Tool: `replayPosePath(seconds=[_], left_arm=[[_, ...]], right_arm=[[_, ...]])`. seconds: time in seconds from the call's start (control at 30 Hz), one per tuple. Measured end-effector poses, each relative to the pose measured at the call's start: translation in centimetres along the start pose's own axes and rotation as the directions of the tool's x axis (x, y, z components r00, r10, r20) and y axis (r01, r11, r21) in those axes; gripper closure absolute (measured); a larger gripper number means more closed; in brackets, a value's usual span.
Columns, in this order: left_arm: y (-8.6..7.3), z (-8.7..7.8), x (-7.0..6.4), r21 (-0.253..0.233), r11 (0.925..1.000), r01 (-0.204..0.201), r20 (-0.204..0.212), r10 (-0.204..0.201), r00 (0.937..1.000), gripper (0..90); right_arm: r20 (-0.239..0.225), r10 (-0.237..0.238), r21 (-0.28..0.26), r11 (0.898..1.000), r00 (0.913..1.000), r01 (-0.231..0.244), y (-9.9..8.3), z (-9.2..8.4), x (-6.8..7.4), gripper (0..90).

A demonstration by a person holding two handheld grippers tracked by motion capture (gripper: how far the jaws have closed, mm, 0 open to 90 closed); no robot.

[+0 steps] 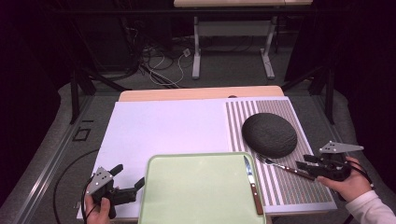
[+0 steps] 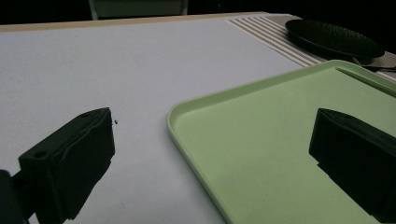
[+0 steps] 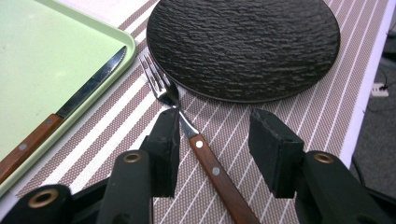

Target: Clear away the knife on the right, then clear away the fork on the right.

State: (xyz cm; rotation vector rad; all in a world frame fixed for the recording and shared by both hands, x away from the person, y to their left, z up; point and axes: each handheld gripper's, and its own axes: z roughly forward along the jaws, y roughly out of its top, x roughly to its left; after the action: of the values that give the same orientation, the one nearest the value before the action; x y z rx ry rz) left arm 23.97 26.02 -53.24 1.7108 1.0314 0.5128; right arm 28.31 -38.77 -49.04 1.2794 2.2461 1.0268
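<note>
On the striped placemat (image 1: 285, 184), fork (image 3: 196, 140) lies flat, tines just beside the black plate (image 3: 243, 46) rim, handle toward the right gripper (image 3: 215, 140). Its jaws are apart, straddling the fork, pads off it. Knife (image 1: 252, 184) sits on the right edge of the green tray (image 1: 187, 196). Left gripper (image 2: 210, 158) jaws wide apart over the tray's corner, nothing between them.

One fork (image 3: 205, 154), knife (image 1: 252, 185), plate (image 1: 269, 135), tray (image 1: 187, 196).
</note>
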Motion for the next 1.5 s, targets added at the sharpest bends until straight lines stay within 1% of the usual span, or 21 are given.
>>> replayPosePath(seconds=[0.13, 0.17, 0.23, 0.27, 0.3, 0.33, 0.37, 0.4, 0.43, 0.53, 0.6, 0.67, 0.77, 1.0, 1.1, 1.17, 1.27, 1.3, 1.43, 1.47, 1.5], left_arm=[[0.0, 0.1, 0.1, 0.000, 1.0000, -0.001, 0.005, 0.001, 1.0000, 0.4], [0.1, 0.2, 0.1, 0.003, 1.0000, -0.001, 0.008, 0.001, 1.0000, 0.4], [0.1, 0.3, 0.1, 0.002, 1.0000, -0.002, 0.010, 0.002, 1.0000, 0.4], [0.1, 0.3, 0.1, 0.002, 1.0000, -0.009, 0.010, 0.009, 0.9999, 0.4], [0.1, 0.3, 0.1, 0.000, 1.0000, -0.003, 0.013, 0.003, 0.9999, 0.4], [0.2, 0.4, 0.1, -0.001, 1.0000, -0.004, 0.015, 0.004, 0.9999, 0.5], [0.1, 0.4, 0.1, 0.001, 1.0000, -0.004, 0.017, 0.004, 0.9999, 0.4], [0.1, 0.4, 0.1, 0.001, 1.0000, -0.005, 0.018, 0.005, 0.9998, 0.4], [0.2, 0.4, 0.1, 0.000, 1.0000, -0.004, 0.018, 0.004, 0.9998, 0.4], [0.2, 0.4, 0.3, -0.004, 1.0000, 0.007, 0.019, -0.007, 0.9998, 0.4], [0.2, 0.5, 0.3, -0.001, 1.0000, 0.004, 0.018, -0.004, 0.9998, 0.4], [0.2, 0.4, 0.3, -0.002, 1.0000, 0.004, 0.019, -0.004, 0.9998, 0.4], [0.2, 0.3, 0.2, -0.006, 1.0000, 0.005, 0.019, -0.005, 0.9998, 0.4], [0.2, 0.3, 0.2, -0.006, 1.0000, 0.003, 0.018, -0.003, 0.9998, 0.4], [0.2, 0.3, 0.3, -0.005, 1.0000, 0.002, 0.020, -0.002, 0.9998, 0.4], [0.1, 0.3, 0.3, -0.001, 1.0000, 0.005, 0.020, -0.005, 0.9998, 0.4], [0.1, 0.2, 0.3, -0.003, 1.0000, 0.004, 0.022, -0.004, 0.9998, 0.4], [0.1, 0.2, 0.3, -0.002, 1.0000, -0.005, 0.019, 0.005, 0.9998, 0.4], [0.1, 0.2, 0.2, -0.005, 1.0000, -0.001, 0.021, 0.001, 0.9998, 0.4], [0.1, 0.2, 0.1, -0.005, 1.0000, -0.001, 0.021, 0.002, 0.9998, 0.4], [0.1, 0.2, 0.1, -0.004, 1.0000, -0.003, 0.020, 0.003, 0.9998, 0.4]], right_arm=[[-0.002, -0.009, 0.013, 1.000, 1.0000, 0.009, 0.0, 0.6, 0.1, 50.8], [-0.001, -0.007, 0.038, 0.999, 1.0000, 0.007, 0.1, 0.9, 0.2, 48.1], [-0.004, -0.024, 0.039, 0.999, 0.9997, 0.024, 0.2, 1.1, 0.2, 45.7], [-0.005, -0.045, 0.041, 0.998, 0.9990, 0.045, 0.2, 1.2, 0.2, 43.1], [-0.018, -0.039, 0.045, 0.998, 0.9991, 0.040, 0.3, 1.4, 0.3, 38.2], [-0.021, -0.052, 0.078, 0.996, 0.9984, 0.053, 0.6, 1.7, 0.2, 26.0], [-0.017, -0.056, 0.089, 0.994, 0.9983, 0.057, 0.7, 1.8, 0.2, 21.2], [-0.017, -0.056, 0.089, 0.994, 0.9983, 0.057, 0.7, 1.8, 0.2, 21.2], [-0.004, -0.085, 0.067, 0.994, 0.9964, 0.085, 0.7, 1.9, 0.3, 14.5], [0.002, -0.086, 0.071, 0.994, 0.9963, 0.086, 0.9, 2.0, 0.4, 13.6], [-0.004, -0.083, 0.067, 0.994, 0.9965, 0.083, 1.0, 2.1, 0.2, 8.6], [-0.006, -0.068, 0.065, 0.996, 0.9977, 0.068, 1.1, 2.2, 0.0, 8.2], [-0.040, -0.061, 0.069, 0.996, 0.9973, 0.064, 1.3, 2.2, -0.3, 2.9], [-0.010, -0.086, 0.067, 0.994, 0.9962, 0.086, 1.4, 2.2, -0.5, 6.9], [0.005, -0.113, 0.075, 0.991, 0.9935, 0.113, 1.3, 2.2, -0.6, 10.1], [-0.003, -0.132, 0.077, 0.988, 0.9913, 0.131, 1.4, 2.1, -0.6, 15.2], [-0.015, -0.162, 0.087, 0.983, 0.9867, 0.163, 1.5, 2.3, -0.7, 16.4], [-0.018, -0.168, 0.089, 0.982, 0.9856, 0.169, 1.6, 2.4, -0.7, 18.8], [-0.045, -0.214, 0.094, 0.972, 0.9759, 0.217, 1.8, 2.5, -0.6, 30.8], [-0.057, -0.231, 0.092, 0.967, 0.9712, 0.236, 1.9, 2.6, -0.7, 33.3], [-0.062, -0.233, 0.108, 0.965, 0.9705, 0.239, 1.9, 2.6, -0.6, 34.6]])
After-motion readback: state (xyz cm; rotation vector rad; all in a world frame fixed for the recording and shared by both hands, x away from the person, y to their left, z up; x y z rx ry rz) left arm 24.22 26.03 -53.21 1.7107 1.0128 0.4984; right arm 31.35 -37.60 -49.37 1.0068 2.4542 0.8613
